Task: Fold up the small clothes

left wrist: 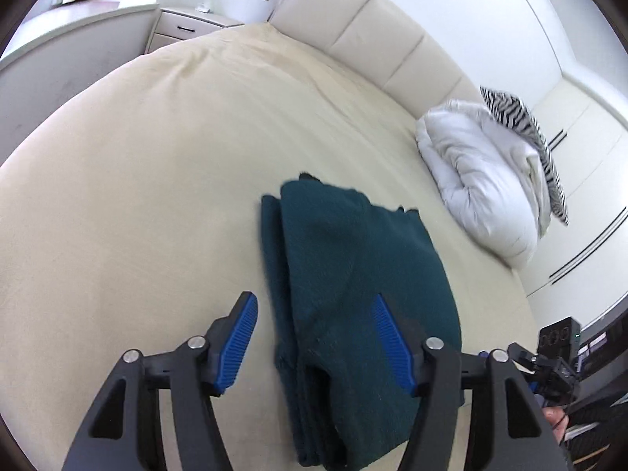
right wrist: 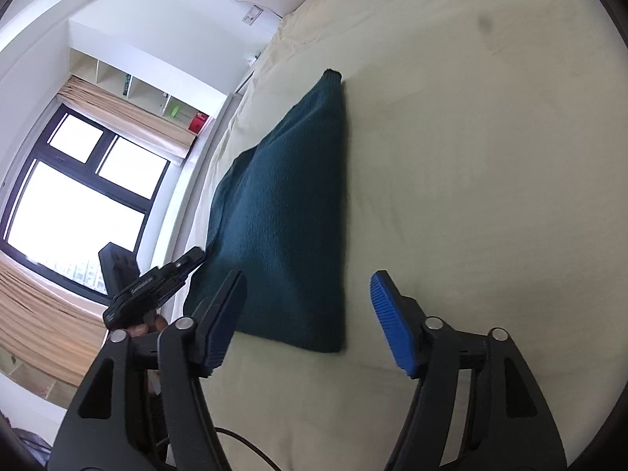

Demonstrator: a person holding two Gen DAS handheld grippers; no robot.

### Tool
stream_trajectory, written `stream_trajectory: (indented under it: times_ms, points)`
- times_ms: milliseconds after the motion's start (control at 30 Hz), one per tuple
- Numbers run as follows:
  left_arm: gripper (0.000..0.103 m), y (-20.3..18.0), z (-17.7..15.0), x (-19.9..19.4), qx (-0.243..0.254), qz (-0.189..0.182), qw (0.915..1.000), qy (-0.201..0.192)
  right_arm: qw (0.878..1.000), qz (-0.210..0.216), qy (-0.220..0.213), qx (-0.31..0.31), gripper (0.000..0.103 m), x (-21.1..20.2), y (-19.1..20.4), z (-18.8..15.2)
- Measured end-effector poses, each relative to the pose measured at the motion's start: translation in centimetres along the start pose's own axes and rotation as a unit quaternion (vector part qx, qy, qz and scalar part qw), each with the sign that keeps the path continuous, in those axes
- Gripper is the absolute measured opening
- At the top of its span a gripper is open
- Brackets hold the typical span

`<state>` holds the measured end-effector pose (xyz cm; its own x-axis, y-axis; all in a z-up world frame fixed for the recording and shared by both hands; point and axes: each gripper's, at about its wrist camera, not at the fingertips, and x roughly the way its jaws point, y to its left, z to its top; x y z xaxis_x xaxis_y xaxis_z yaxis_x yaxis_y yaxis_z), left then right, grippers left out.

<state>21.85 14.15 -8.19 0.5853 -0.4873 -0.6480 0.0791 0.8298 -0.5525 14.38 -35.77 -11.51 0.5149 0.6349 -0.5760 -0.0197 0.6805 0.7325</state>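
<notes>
A dark green knitted garment [left wrist: 345, 294] lies folded in layers on the cream bed sheet [left wrist: 137, 196]. My left gripper [left wrist: 314, 306] is open and empty, held just above the garment's near end, its blue pads [left wrist: 235, 337] apart. In the right wrist view the same garment [right wrist: 282, 216] lies flat as a folded wedge on the sheet [right wrist: 490, 157]. My right gripper [right wrist: 308, 286] is open and empty, over the garment's near edge. The other gripper [right wrist: 153, 286] shows at the left beside the garment.
A white duvet with a zebra-striped pillow [left wrist: 490, 172] is piled at the bed's right by the padded headboard [left wrist: 365, 27]. A bedside drawer unit [left wrist: 188, 23] stands at the far left. A window with curtains [right wrist: 78, 196] is beyond the bed edge.
</notes>
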Motion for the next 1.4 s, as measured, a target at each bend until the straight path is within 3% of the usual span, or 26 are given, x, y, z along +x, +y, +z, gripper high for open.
stream_trajectory:
  times_ms: [200, 367, 433, 533, 567, 633, 767, 1000, 1400]
  points:
    - [0.064, 1.7, 0.7, 4.2, -0.048, -0.039, 0.9958, 0.067, 0.998, 0.031, 0.039, 0.029, 0.075, 4.6, -0.3, 2.7]
    - [0.061, 1.3, 0.4, 6.4, -0.059, -0.047, 0.9923, 0.099, 0.993, 0.062, 0.061, 0.077, 0.074, 8.0, -1.6, 3.7]
    - [0.048, 2.0, 0.8, 6.9, -0.081, -0.056, 0.9896, 0.105, 0.993, 0.075, 0.062, 0.074, 0.073, 8.6, -1.5, 4.0]
    - [0.040, 3.1, 0.9, 7.8, -0.109, -0.072, 0.9849, 0.113, 0.993, 0.073, 0.074, 0.055, 0.072, 9.5, -0.9, 4.3]
    - [0.039, 3.1, 0.9, 7.9, -0.110, -0.073, 0.9845, 0.115, 0.993, 0.070, 0.078, 0.050, 0.071, 9.9, -0.7, 4.3]
    - [0.036, 2.9, 0.8, 7.9, -0.106, -0.069, 0.9849, 0.118, 0.994, 0.055, 0.085, 0.049, 0.059, 10.7, -0.6, 4.5]
    - [0.031, 2.8, 0.8, 7.9, -0.108, -0.063, 0.9850, 0.119, 0.995, 0.032, 0.082, 0.044, 0.050, 11.2, -0.3, 4.5]
    - [0.024, 1.4, 0.5, 6.1, -0.106, -0.059, 0.9860, 0.115, 0.999, -0.008, 0.049, 0.004, 0.040, 10.1, 2.5, 3.8]
    - [0.024, -6.2, -5.4, -1.5, -0.029, -0.074, 0.9903, 0.114, 1.000, 0.020, 0.015, -0.013, 0.038, -0.4, 4.9, -2.3]
